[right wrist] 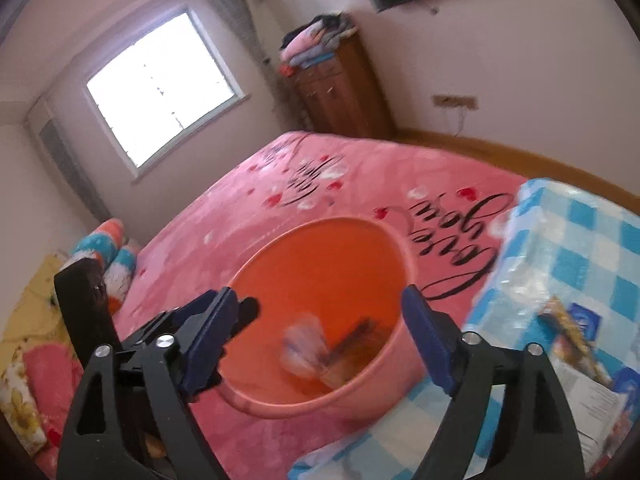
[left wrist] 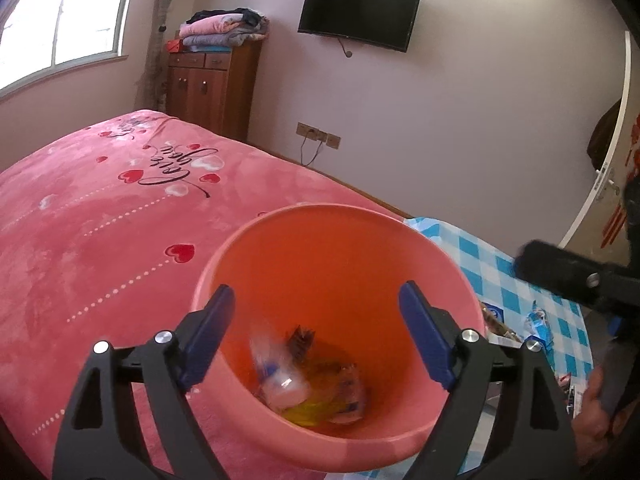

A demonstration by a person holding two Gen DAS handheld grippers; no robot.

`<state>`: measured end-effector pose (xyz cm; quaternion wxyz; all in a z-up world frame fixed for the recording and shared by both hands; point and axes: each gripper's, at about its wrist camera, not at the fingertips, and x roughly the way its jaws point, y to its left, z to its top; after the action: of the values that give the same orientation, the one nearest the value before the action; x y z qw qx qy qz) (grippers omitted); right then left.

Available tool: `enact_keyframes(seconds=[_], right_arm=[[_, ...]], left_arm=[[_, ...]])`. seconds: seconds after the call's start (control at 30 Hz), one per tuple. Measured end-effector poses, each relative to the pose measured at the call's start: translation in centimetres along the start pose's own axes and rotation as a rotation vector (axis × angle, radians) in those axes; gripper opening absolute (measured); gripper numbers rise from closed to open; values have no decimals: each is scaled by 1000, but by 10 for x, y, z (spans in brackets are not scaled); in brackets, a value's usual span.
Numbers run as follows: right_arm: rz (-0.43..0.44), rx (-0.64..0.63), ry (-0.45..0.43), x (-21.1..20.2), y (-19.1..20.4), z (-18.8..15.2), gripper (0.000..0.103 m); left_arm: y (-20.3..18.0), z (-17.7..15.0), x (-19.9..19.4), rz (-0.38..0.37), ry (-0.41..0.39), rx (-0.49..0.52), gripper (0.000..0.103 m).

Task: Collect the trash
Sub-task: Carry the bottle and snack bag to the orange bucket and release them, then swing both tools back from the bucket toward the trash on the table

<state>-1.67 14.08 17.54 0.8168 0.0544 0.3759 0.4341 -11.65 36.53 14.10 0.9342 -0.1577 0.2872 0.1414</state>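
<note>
A salmon-pink plastic bin (left wrist: 332,264) stands between the bed and a table; it also shows in the right wrist view (right wrist: 280,400). Trash lies in its bottom: a blurred white wrapper (left wrist: 280,376), yellow and dark pieces (left wrist: 320,400). In the right wrist view the blurred wrapper (right wrist: 302,346) is inside the bin. My left gripper (left wrist: 316,332) is open and empty, right above the bin's mouth. My right gripper (right wrist: 316,336) is open and empty above the bin. More wrappers (left wrist: 538,322) and packets (right wrist: 576,332) lie on the table.
The table has a blue-and-white checked cloth (left wrist: 476,252), also in the right wrist view (right wrist: 580,232). A bed with a pink heart blanket (left wrist: 100,220) is to the left. A wooden cabinet (left wrist: 208,84), a wall TV (left wrist: 358,14) and a door (left wrist: 612,152) are behind.
</note>
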Motion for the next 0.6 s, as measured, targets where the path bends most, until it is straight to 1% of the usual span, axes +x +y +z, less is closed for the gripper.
enact_keyframes(seconds=[0.1,0.2,0.3,0.47,0.6], right_arm=[[-47,5,-67,-27,-7,-8,88],[-100,21,-113,-54,-17,-21,89],[-133,38,-137,-72,-27,-33,90],[-222,55,-174,-102,-44,-59,91],[-279,80,-194,-118,-60,-78,91]], left_arm=[[-3,0,-6,0,-26,6,85],[-9,-3,-15,-10,-63,16,87],[-23,-6,-20,-33,-85,63,88],[-53,-15,-30,-44,-109,142,88],[-77,-19,-37,-107,-123,157,88]])
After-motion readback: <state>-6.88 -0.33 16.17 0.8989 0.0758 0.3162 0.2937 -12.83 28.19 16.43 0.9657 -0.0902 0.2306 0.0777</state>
